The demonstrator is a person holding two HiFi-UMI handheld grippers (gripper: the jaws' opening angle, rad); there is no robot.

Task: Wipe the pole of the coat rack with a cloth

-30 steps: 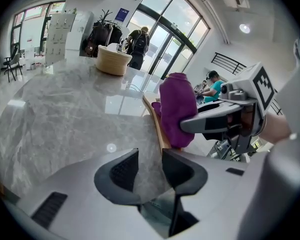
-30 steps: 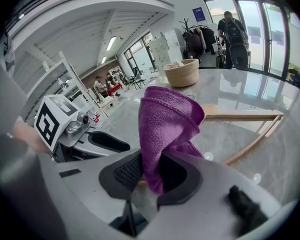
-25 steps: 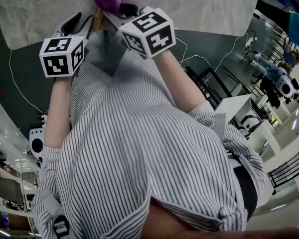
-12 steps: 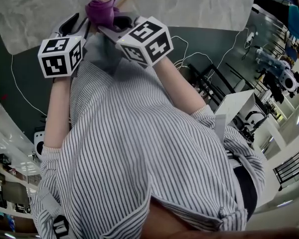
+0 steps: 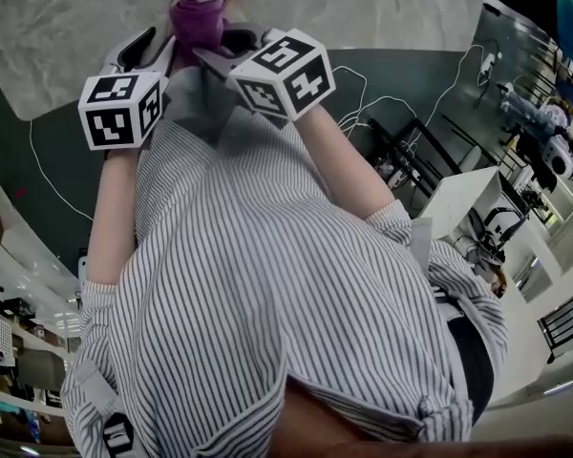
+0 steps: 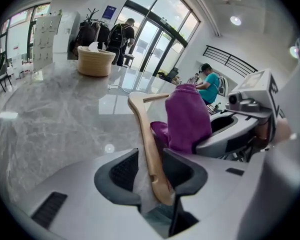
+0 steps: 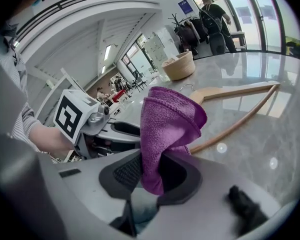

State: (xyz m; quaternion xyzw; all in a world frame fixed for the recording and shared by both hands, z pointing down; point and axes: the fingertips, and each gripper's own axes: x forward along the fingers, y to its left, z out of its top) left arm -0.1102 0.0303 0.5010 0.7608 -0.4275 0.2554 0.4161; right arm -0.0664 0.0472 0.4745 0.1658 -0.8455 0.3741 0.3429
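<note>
the hanger (image 6: 147, 143) sat between the jaws of the left gripper (image 6: 152, 173), above the table (image 6: 45, 116). the cloth (image 7: 168, 124), between the jaws of the right gripper (image 7: 151, 178), draped over the hanger just right of the left gripper. a basket (image 6: 95, 61) stood on the table well behind.

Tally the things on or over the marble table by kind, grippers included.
grippers: 2 (left gripper, right gripper)
cloth: 1
hanger: 1
basket: 1
total: 5
</note>
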